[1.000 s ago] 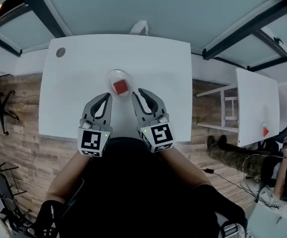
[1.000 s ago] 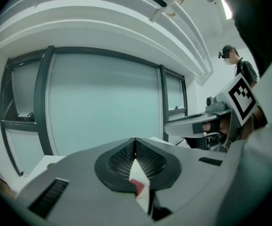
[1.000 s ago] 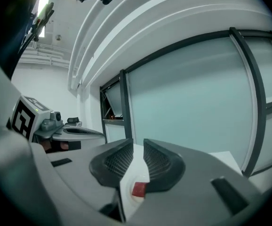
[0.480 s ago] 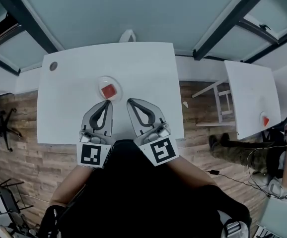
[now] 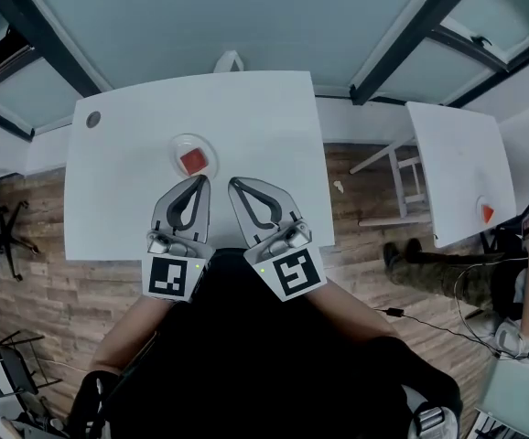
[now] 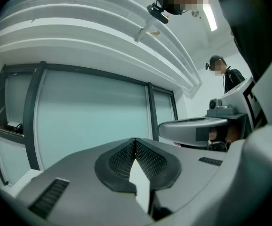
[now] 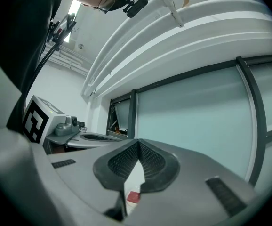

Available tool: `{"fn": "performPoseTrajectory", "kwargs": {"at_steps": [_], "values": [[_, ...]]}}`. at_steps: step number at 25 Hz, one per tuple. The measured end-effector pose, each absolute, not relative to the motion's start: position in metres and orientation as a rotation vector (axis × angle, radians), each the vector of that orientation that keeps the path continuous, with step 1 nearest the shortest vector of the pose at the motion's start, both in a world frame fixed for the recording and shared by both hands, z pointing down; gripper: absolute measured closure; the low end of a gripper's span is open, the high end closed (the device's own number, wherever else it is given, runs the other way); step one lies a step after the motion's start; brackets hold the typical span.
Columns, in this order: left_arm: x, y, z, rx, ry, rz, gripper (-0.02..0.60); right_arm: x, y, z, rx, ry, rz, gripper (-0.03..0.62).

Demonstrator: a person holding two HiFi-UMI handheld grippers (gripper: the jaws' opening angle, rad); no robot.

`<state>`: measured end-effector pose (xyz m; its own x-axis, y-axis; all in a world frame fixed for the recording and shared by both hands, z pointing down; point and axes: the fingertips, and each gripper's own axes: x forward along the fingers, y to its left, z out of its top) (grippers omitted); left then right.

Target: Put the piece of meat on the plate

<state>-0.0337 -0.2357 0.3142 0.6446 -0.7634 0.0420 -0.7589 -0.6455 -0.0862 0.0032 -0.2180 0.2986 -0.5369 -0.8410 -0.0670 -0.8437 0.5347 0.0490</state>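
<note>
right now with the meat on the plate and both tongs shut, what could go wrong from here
Mostly an accidental knock. The left tongs and right tongs, both shut and empty, point toward the plate and seem close to it; a forward drift might nudge it. The piece of meat fills much of that small plate, so a bump could slide it onto the table.

White rectangular table point(image 5: 264, 126), upper centre of head view, standing on wood-plank floor point(image 5: 26, 218). Directly on it: one small round plate point(image 5: 178, 150), left of table centre, in from every edge. Dark round spot point(image 5: 92, 118) at the table's upper-left corner; flush or raised, cannot tell. Second white table point(image 5: 452, 167) at right of frame, small red item point(image 5: 487, 213) near its lower edge.
</note>
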Motion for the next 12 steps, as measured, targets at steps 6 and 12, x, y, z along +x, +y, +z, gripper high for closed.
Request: {"fn": "performPoseTrajectory", "kwargs": {"at_steps": [6, 12], "values": [[-0.033, -0.232, 0.321, -2.811, 1.287, -0.144, 0.589, -0.001, -0.217, 0.306, -1.485, 2.749, 0.107, 0.591], [-0.038, -0.229, 0.325, -2.824, 1.299, -0.149, 0.589, -0.007, -0.216, 0.311, -1.477, 2.761, 0.091, 0.591]]}}
